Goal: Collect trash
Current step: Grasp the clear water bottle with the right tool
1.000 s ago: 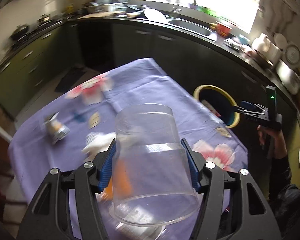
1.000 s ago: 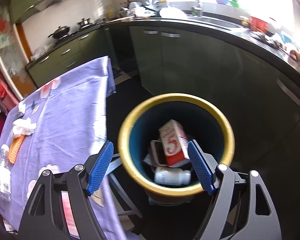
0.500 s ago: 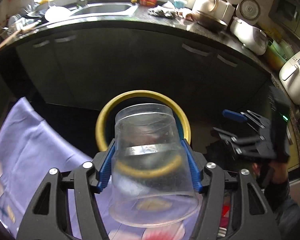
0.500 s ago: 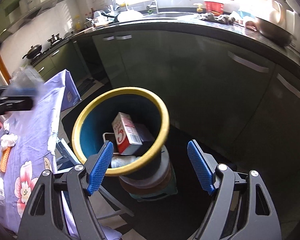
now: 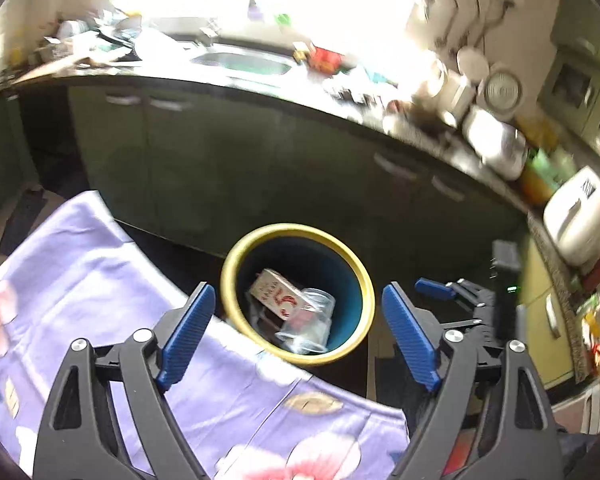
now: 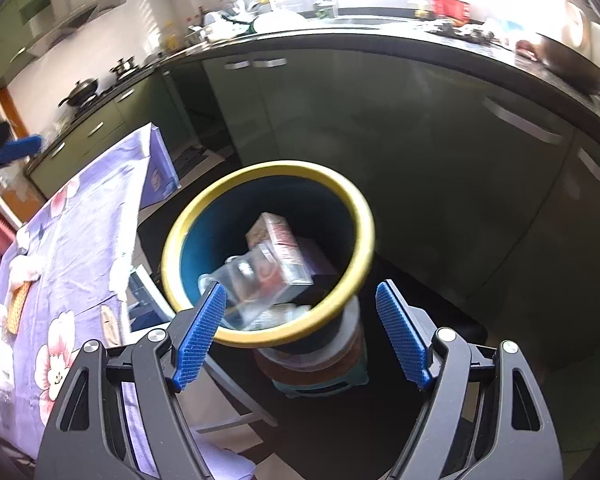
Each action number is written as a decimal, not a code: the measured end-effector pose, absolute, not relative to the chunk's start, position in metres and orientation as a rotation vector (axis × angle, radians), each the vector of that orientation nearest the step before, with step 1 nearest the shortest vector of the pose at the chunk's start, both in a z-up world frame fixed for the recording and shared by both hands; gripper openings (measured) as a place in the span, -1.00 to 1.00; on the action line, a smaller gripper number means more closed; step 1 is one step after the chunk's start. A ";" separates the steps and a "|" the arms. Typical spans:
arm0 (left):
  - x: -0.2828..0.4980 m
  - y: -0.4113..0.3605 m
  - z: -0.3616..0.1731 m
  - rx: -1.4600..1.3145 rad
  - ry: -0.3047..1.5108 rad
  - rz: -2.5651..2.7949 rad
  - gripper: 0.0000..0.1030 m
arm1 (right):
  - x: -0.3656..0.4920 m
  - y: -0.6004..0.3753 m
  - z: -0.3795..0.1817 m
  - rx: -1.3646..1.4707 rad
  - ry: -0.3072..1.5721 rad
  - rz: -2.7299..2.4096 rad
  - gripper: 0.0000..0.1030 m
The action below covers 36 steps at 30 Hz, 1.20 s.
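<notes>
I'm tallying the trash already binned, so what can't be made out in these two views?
- Bin bottom, both views: hidden beneath the clear cup and carton.
- Carton print: too small in the left view, motion-blurred in the right.
- White wad and orange item on the table, right view: too small and edge-distorted to identify.
- Countertop clutter, left view: blurred and washed out by window glare.

Clear plastic cup (image 5: 308, 320) lies tipped on its side inside yellow-rimmed blue bin (image 5: 362, 276), against red-white carton (image 5: 274, 292).
</notes>
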<state>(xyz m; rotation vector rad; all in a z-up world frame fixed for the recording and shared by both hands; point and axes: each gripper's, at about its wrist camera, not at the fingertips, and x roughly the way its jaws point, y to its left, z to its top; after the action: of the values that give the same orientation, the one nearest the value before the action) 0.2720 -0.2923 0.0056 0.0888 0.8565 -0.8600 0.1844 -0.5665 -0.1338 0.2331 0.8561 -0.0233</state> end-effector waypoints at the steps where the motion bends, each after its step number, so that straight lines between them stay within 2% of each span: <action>1: 0.266 -0.270 0.012 0.057 0.835 -0.841 0.66 | 0.187 -0.560 -0.133 0.225 0.859 -0.011 0.50; 9: 0.220 -0.110 0.027 -0.102 0.731 -0.597 0.67 | 0.211 -0.478 -0.120 0.118 0.867 0.153 0.50; 18: 0.161 0.050 0.021 -0.247 0.683 -0.272 0.72 | 0.221 -0.328 -0.116 -0.026 0.908 0.495 0.50; 25: 0.134 0.101 0.008 -0.299 0.673 -0.179 0.72 | 0.184 -0.215 -0.107 -0.095 0.928 0.767 0.50; 30: 0.124 0.117 0.002 -0.291 0.668 -0.142 0.72 | 0.158 -0.156 -0.099 -0.085 0.955 0.901 0.65; 36: 0.120 0.132 -0.006 -0.317 0.671 -0.145 0.73 | 0.147 -0.099 -0.108 -0.108 1.009 0.924 0.67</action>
<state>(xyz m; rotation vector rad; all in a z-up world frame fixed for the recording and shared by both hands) 0.1196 0.1324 -0.0064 -0.3167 0.6714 -0.1450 0.1465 -0.0986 -0.1075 -0.1085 1.0086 0.9239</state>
